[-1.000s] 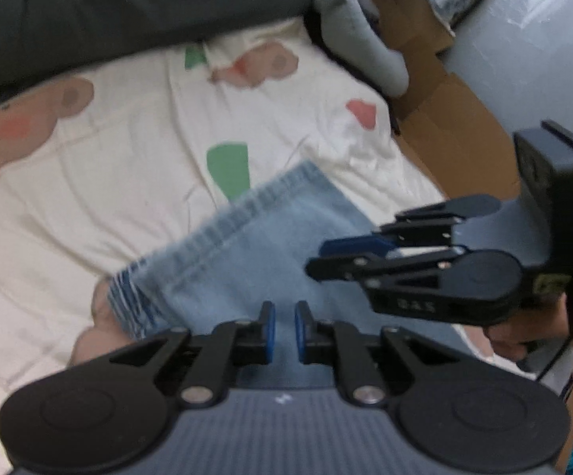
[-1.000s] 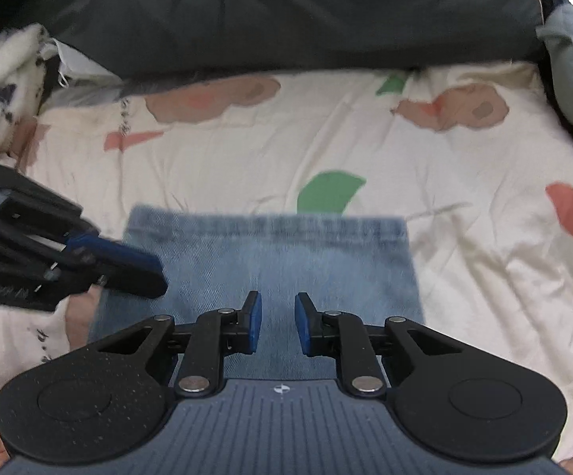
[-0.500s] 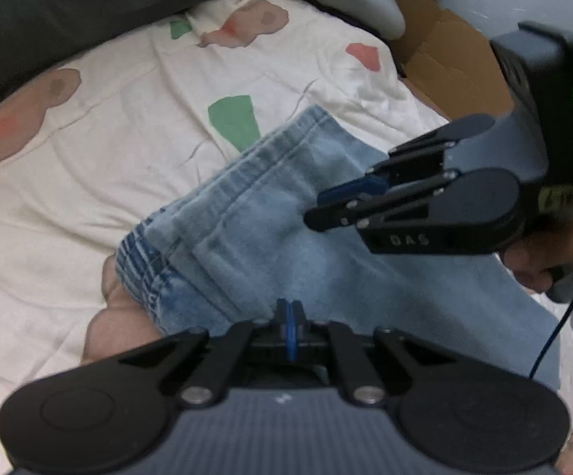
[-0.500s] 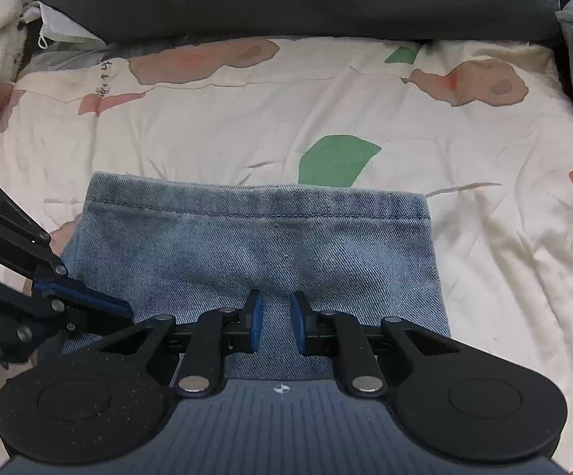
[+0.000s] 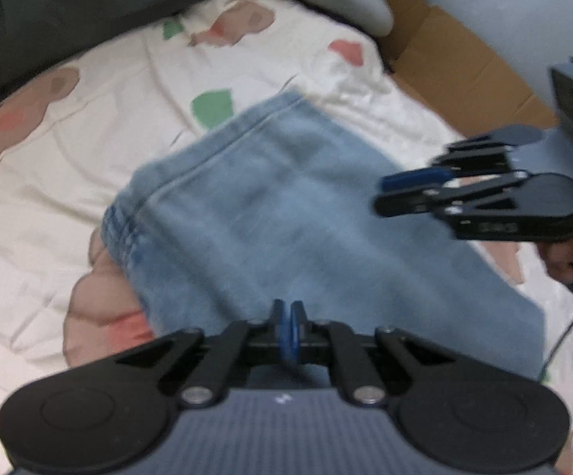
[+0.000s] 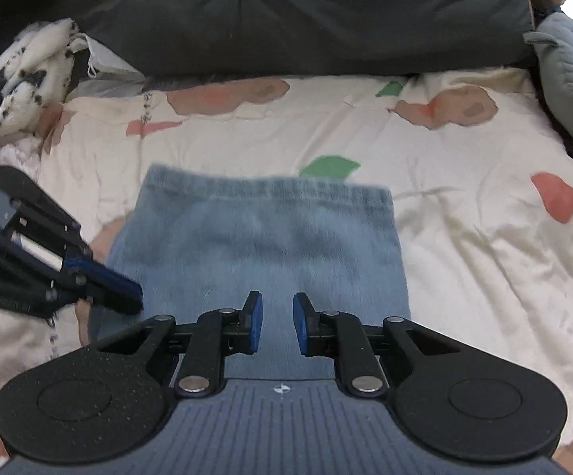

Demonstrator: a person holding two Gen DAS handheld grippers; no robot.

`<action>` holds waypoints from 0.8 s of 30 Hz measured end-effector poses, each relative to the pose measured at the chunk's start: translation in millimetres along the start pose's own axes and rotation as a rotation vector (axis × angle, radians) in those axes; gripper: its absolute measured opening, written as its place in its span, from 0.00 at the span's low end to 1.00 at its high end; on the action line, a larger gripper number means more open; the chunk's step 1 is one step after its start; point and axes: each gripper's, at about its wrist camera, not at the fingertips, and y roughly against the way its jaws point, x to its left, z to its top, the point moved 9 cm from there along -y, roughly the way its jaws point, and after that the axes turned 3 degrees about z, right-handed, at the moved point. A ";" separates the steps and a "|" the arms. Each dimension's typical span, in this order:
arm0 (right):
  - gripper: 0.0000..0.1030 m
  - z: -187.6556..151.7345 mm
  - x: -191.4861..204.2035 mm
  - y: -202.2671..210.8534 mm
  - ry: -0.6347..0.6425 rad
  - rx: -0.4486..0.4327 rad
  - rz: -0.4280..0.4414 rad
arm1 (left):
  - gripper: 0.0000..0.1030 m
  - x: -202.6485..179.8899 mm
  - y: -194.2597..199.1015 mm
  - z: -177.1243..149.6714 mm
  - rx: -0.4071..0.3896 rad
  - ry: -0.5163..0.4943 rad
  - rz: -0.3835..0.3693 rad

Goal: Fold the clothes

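L tool [image 5: 286, 312] jaws together, R tool [image 6: 277, 316] jaws apart.

A bedroom at home: beyond my tongs spreads a cream bedsheet printed with pink and green shapes [image 6: 464, 237], backed by a dark grey padded cushion [image 6: 306, 19]. A spotted white plush toy [image 6: 29, 75] lies far left, an open brown cardboard box [image 5: 456, 63] far right.

Bed: cream sheet [image 6: 464, 277] with pink and green patches. Dark cushion [image 6: 306, 16] along the far edge. Grey plush [image 6: 567, 75] right; spotted plush [image 6: 29, 75] left. Cardboard box [image 5: 456, 63] beside bed.
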 end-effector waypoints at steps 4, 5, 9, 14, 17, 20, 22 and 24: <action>0.24 -29.0 -9.1 -9.0 -0.034 0.018 -0.041 | 0.03 7.0 -12.8 -5.3 0.017 -0.004 -0.028; 0.24 -35.9 -10.5 -12.4 -0.038 0.028 -0.049 | 0.04 7.3 -15.4 -5.4 0.022 -0.013 -0.033; 0.23 -48.8 -16.2 -18.1 -0.057 0.026 -0.073 | 0.04 12.2 -21.8 1.5 0.038 0.037 -0.053; 0.24 -59.7 -28.2 -11.2 -0.077 0.024 -0.110 | 0.04 9.4 5.0 27.3 -0.039 -0.019 0.029; 0.23 -70.8 -37.0 -4.1 -0.098 0.024 -0.119 | 0.03 27.2 15.8 41.5 -0.085 -0.001 0.070; 0.23 -79.7 -40.3 0.7 -0.104 0.012 -0.118 | 0.03 46.9 18.1 50.8 -0.112 0.040 0.090; 0.23 -81.5 -38.5 2.9 -0.103 -0.002 -0.125 | 0.03 57.1 17.8 53.1 -0.120 0.073 0.080; 0.24 -84.4 -38.3 5.5 -0.109 -0.018 -0.127 | 0.03 61.6 11.0 53.9 -0.117 0.083 0.090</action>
